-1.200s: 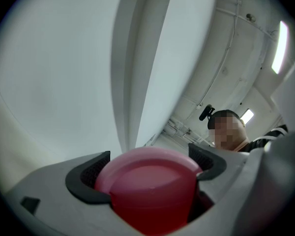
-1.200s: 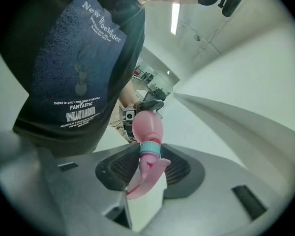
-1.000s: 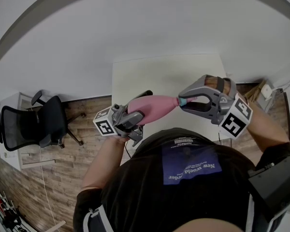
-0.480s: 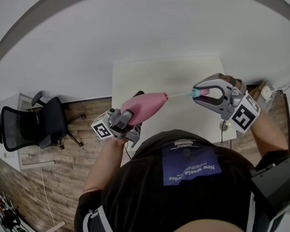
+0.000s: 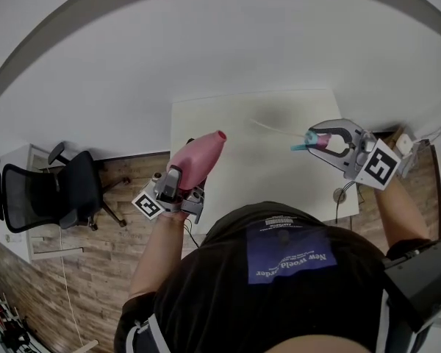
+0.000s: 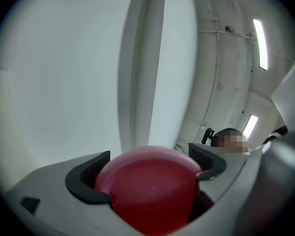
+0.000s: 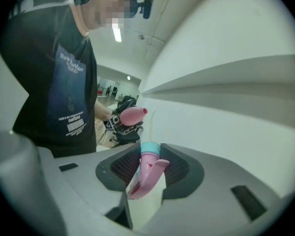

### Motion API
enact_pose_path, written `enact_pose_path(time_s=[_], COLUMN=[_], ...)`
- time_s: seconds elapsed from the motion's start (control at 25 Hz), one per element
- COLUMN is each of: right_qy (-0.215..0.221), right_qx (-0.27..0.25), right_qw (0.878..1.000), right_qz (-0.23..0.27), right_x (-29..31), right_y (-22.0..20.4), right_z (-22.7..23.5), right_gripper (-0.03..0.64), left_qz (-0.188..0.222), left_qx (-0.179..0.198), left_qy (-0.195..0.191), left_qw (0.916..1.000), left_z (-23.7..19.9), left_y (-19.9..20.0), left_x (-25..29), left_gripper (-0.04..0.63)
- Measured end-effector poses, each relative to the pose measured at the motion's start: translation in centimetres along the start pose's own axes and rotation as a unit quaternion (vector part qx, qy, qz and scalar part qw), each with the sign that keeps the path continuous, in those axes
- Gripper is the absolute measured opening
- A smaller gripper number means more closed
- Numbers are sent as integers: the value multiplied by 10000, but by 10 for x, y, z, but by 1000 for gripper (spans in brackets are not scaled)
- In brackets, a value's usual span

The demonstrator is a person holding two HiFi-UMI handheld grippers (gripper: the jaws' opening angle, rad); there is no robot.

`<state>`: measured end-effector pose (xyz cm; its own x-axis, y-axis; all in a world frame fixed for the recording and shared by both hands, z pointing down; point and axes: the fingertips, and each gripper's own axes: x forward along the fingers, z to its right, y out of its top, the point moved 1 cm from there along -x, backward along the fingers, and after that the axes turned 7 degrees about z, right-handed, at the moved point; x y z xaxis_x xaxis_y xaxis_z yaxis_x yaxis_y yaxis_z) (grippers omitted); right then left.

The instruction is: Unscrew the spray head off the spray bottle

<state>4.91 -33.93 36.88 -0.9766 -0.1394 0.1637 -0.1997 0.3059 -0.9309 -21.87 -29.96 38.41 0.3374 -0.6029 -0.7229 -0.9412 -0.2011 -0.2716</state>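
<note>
My left gripper (image 5: 184,184) is shut on the lower body of the pink spray bottle (image 5: 199,159), which tilts up with its open neck over the white table (image 5: 235,116). In the left gripper view the bottle's base (image 6: 147,191) fills the gap between the pads. To the right, my right gripper (image 5: 314,140) is shut on the pink spray head (image 5: 311,140), which has a teal collar. Its thin dip tube (image 5: 270,129) trails free toward the upper left, apart from the bottle. The right gripper view shows the spray head (image 7: 146,173) clamped between the pads and the bottle (image 7: 132,114) far off.
A black office chair (image 5: 59,186) stands on the wood floor (image 5: 81,271) left of the table. A cable (image 5: 341,195) hangs at the table's right front edge. The person's torso (image 5: 279,285) fills the near side. A white wall lies beyond the table.
The spray head has come off the bottle and its dip tube has slid out. My right gripper moved right with the head. My left gripper moved left and tipped the bottle's neck upward.
</note>
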Motion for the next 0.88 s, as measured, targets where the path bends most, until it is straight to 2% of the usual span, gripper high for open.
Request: enact_pose_path(time_s=[0.08,0.2,0.32,0.4,0.64,0.88], right_qy=[-195,-477,-710,-829,-1194,-1390], right_qx=[626,1541,2477,2926,3925,4318], right_qw=[9970,9836,9600,9429,8862,8560], right_qz=[412,809,1099,1356,2155,2480], right_x=[-5,-12,-15,-19,-23,-25], right_y=[1,-7,-21,-26,-38,-48], right_z=[7,21,29,33,48,52], right_gripper=[123,123,123,123,123,123], left_qz=[110,270,386,432,610,703], left_qx=[94,210,341,391,422,452], left_qy=[23,108,241,298,462,468], left_qw=[9999,9994,9984,9979,9962,9954], left_z=[-1,-1,-5,-6,-10,-11], left_y=[2,5,8,8,13,15], left_x=[-3,-5,-7,-7,-10,-11], left_gripper=[509,509,509,509,509,509])
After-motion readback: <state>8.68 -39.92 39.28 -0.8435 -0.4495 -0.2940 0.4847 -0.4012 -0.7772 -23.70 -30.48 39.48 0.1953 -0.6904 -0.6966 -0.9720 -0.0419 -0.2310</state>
